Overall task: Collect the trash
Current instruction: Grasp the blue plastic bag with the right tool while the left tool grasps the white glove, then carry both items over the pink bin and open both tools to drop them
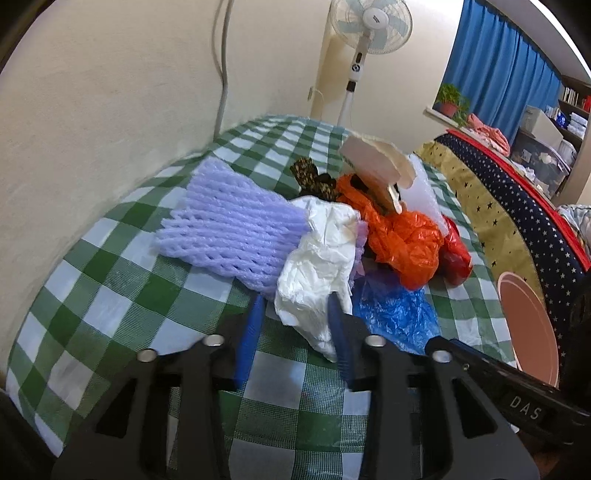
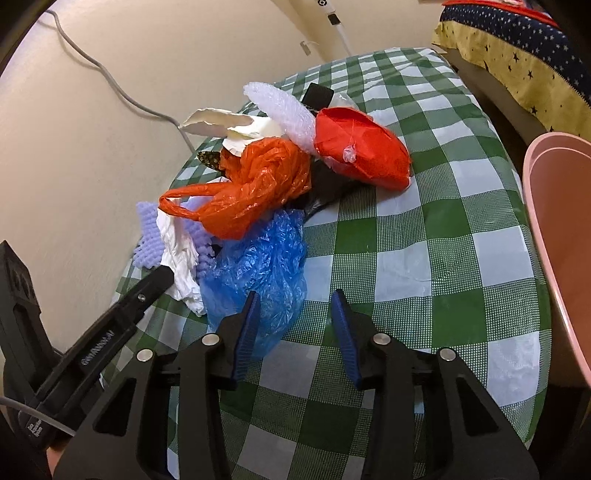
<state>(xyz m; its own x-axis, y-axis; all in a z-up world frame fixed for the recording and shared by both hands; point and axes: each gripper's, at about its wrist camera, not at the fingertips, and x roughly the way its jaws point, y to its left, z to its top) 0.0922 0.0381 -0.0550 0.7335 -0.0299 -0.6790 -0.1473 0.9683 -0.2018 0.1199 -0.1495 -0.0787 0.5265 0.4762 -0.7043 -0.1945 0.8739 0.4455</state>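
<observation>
A heap of trash lies on the green-checked table (image 1: 110, 295): a lilac foam net (image 1: 229, 229), crumpled white paper (image 1: 317, 273), an orange plastic bag (image 1: 402, 236), a red wrapper (image 2: 362, 147), a blue plastic bag (image 2: 266, 266), white card pieces (image 1: 376, 166) and bubble wrap (image 2: 284, 110). My left gripper (image 1: 295, 302) is open, its blue fingers on either side of the white paper's near end. My right gripper (image 2: 295, 299) is open and empty, its left finger at the blue bag's edge.
A pink bin (image 2: 561, 236) stands at the table's right edge; it also shows in the left wrist view (image 1: 528, 325). A star-patterned cloth (image 1: 517, 206) covers furniture to the right. A wall (image 1: 92, 110) runs along the left, a fan (image 1: 369, 29) behind.
</observation>
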